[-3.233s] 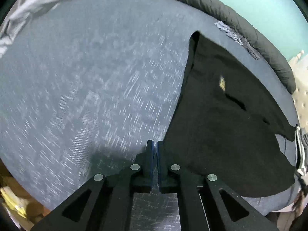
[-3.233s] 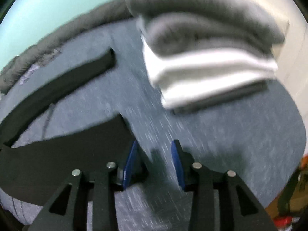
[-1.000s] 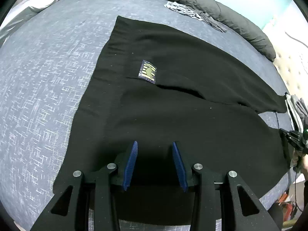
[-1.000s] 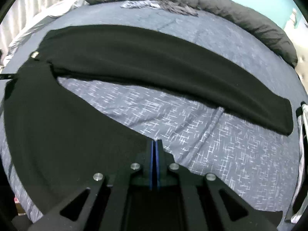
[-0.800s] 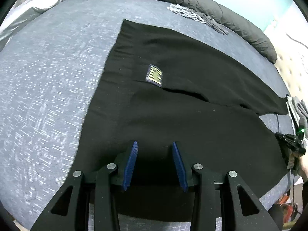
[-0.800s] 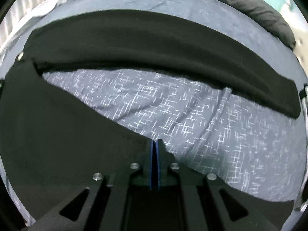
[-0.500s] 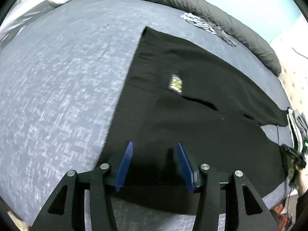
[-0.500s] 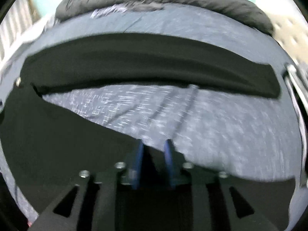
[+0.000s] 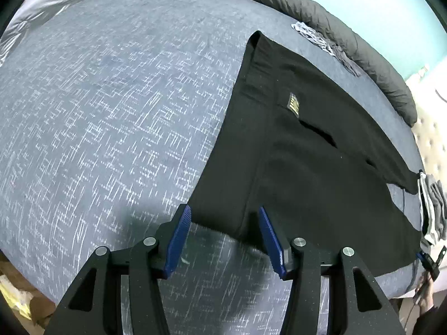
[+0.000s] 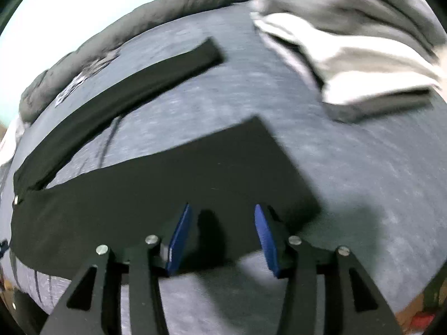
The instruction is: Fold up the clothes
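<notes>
A pair of black trousers (image 9: pixel 301 150) lies flat on the blue-grey bed cover (image 9: pixel 111 111), waistband to the left, with a small gold label (image 9: pixel 293 104) near the waist. My left gripper (image 9: pixel 225 231) hovers open above the near corner of the waistband, nothing pinched. In the right wrist view, both trouser legs (image 10: pixel 167 178) stretch out, the far leg (image 10: pixel 134 75) spread apart from the near one. My right gripper (image 10: pixel 223 234) stands over the near leg's hem, its jaws opening, the cloth beneath them and not pinched.
A stack of folded grey and white clothes (image 10: pixel 363 42) lies just beyond the leg ends. A dark grey rolled duvet (image 9: pixel 321 19) runs along the bed's far edge with a small grey garment (image 9: pixel 318 37) beside it. Cardboard (image 9: pixel 16 304) shows below the bed's near edge.
The left gripper slid left to the waistband corner and opened a little wider. The right gripper swung right to the near leg's hem and went from shut to open.
</notes>
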Motion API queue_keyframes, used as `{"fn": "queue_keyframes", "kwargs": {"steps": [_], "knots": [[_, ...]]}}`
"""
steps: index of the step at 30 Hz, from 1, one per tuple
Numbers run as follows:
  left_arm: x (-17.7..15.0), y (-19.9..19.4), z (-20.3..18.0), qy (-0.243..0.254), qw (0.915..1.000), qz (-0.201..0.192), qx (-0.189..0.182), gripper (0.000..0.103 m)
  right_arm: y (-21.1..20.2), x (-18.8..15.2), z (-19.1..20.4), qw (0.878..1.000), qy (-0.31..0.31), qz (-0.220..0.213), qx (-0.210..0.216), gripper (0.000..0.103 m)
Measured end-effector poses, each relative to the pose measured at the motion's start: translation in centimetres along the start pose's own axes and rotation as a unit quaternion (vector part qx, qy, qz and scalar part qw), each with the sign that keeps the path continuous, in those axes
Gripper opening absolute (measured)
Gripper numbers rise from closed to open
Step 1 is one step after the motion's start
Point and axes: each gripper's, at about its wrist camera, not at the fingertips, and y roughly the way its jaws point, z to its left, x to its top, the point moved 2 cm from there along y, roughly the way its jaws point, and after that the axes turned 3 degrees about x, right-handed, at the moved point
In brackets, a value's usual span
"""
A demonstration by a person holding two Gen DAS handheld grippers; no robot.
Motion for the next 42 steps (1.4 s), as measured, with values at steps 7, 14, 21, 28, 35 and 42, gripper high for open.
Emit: {"fn": "queue_keyframes", "kwargs": {"steps": [7,14,21,28,35,42], "knots": [[-1.3,-0.9,1.0,-0.014,0.9999,0.002,-0.002,0.055,-0.9,-0.9,-2.6,0.999,0.049,0.004,-0.009,0.054],[-2.1,-0.4,1.2,-0.035,0.9991,0.007,-0.021,0.058,-0.3,-1.7,-2.1,0.996,0.082,0.012,0.034,0.054],[-1.5,1.5,1.8,-0.085,0.9946,0.010,-0.059,0.058,0.0,-1.7,-0.9,0.997,0.072,0.014,0.034,0.054],[-0.7,2.6,1.4,-0.103,0.9916,0.000,-0.079,0.043,0.1,-1.2,-1.0,0.996,0.081,0.005,0.030,0.054],[0.2,1.7,0.2,-0.083,0.9935,-0.012,-0.077,0.015,0.0,-0.8,-0.2,0.998,0.058,0.006,0.017,0.011],[3.7,-2.0,-1.8,-0.059,0.9938,-0.037,-0.087,0.009,-2.0,2.0,0.8,0.998,0.056,-0.017,0.039,0.004]]}}
